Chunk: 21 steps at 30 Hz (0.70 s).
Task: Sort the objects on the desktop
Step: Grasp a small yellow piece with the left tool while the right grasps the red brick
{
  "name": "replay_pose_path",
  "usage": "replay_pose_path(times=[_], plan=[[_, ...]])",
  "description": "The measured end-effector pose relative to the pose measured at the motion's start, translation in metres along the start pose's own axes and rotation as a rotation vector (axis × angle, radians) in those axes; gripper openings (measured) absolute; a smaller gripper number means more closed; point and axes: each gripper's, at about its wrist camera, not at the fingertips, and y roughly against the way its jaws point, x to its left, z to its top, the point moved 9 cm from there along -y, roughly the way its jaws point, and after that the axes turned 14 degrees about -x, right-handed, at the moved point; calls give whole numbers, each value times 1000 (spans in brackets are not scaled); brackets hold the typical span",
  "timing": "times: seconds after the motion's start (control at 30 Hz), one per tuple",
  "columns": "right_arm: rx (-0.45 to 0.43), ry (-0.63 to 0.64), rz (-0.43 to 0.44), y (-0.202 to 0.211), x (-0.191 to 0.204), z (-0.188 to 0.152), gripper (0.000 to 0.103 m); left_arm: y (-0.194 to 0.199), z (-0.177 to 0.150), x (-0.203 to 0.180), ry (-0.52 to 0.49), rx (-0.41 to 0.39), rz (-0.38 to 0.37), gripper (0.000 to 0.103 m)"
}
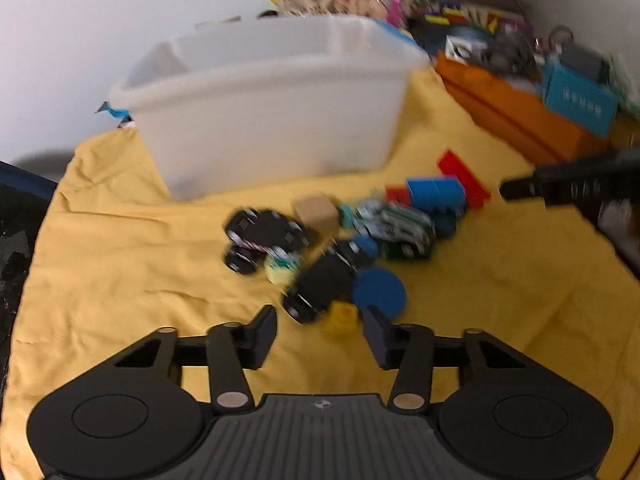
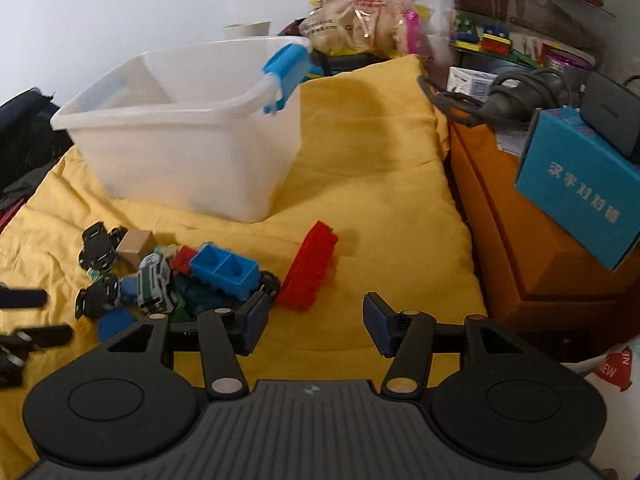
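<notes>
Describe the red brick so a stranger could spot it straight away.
Start at the big white plastic tub standing on the yellow cloth. In front of it lies a pile of small toys; the red brick sits at the pile's right edge, beside a blue block. It is the only long, flat red piece with rows of studs, tilted up on its side.

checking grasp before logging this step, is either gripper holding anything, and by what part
Nothing is held. The left gripper and right gripper are both open, with only the yellow cloth and toys showing between their fingers.
</notes>
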Motion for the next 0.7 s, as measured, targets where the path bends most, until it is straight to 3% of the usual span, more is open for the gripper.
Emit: replay_pose_path(times=[0.13, 0.33, 0.43, 0.53, 0.7], plan=[[7, 22, 10, -7, 7, -2, 57, -13, -10, -7, 11, 30, 3, 26], [21, 36, -2, -26, 9, -4, 62, -21, -8, -8, 12, 14, -14, 26], [16, 27, -39, -39, 2, -1, 62, -22, -7, -11, -13, 4, -29, 18], [34, -4, -53, -52, -2, -2, 59, -20, -6, -8, 2, 0, -31, 18], [65, -51, -57, -67, -4, -7, 40, -16, -3, 1, 16, -9, -19, 18]])
